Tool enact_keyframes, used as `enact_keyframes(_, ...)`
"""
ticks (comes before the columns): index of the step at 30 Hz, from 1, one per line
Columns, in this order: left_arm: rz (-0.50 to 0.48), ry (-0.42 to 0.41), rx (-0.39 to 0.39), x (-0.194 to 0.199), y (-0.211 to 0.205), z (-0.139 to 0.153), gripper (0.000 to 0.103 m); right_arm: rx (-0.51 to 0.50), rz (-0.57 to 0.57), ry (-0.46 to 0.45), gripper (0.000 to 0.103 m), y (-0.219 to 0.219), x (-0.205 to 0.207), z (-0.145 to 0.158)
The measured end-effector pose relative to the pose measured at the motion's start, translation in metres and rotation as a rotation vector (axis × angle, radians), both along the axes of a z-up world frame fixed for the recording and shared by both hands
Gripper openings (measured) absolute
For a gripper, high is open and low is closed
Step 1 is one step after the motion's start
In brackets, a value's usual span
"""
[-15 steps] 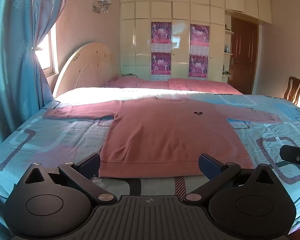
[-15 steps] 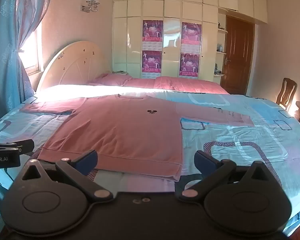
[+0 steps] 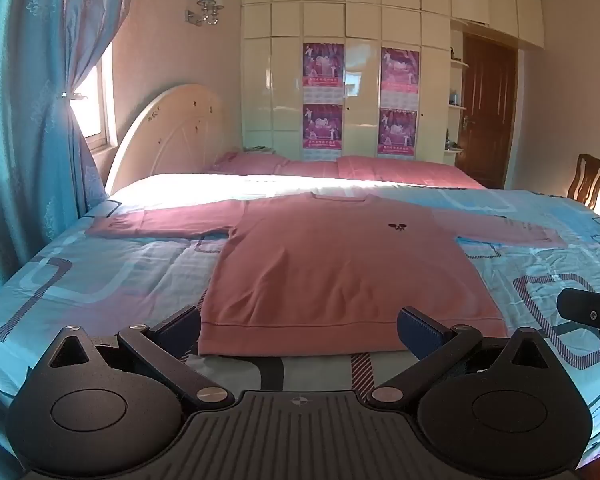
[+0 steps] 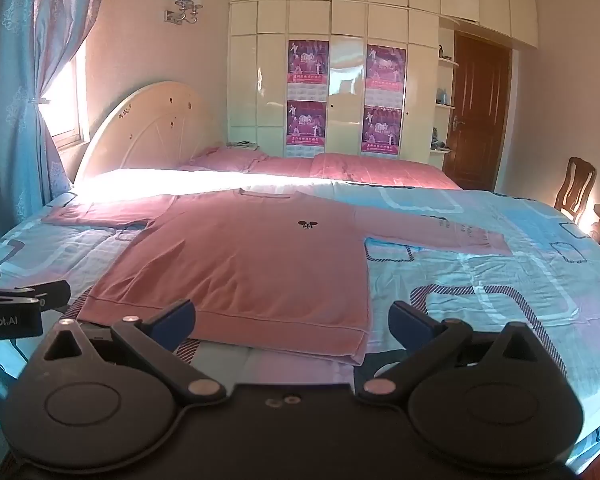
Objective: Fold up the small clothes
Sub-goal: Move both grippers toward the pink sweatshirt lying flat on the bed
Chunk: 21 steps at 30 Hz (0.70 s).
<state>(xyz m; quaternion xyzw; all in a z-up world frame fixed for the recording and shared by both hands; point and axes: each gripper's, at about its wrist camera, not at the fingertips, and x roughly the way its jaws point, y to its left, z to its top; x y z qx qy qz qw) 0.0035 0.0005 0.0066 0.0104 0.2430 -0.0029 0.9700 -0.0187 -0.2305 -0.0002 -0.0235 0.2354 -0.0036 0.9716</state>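
Observation:
A pink long-sleeved sweater (image 3: 340,264) lies flat, front up, on the bed, both sleeves spread out sideways; it also shows in the right wrist view (image 4: 248,264). My left gripper (image 3: 298,326) is open and empty, just short of the sweater's bottom hem, near its left part. My right gripper (image 4: 292,320) is open and empty, just short of the hem's right corner (image 4: 358,344). Each gripper shows at the edge of the other's view: the right gripper (image 3: 592,312) and the left gripper (image 4: 16,304).
The bed has a light blue patterned cover (image 3: 100,276) and pink pillows (image 3: 340,168) at the far side. A curved headboard (image 3: 168,132) and curtains (image 3: 32,120) are on the left. Wardrobe (image 3: 360,80), door (image 3: 488,108) and a wooden chair (image 3: 586,178) stand behind.
Both grippers have shifted very slightly; the view of the sweater is nearly the same. Both stay open.

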Motion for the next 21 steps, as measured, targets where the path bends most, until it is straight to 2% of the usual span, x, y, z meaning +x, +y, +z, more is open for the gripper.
enact_keyframes(21,0.007,0.004,-0.001,0.0014,0.0031,-0.0022,0.103,0.002,-0.001,0.007,0.102,0.0009,0.0011,-0.0012)
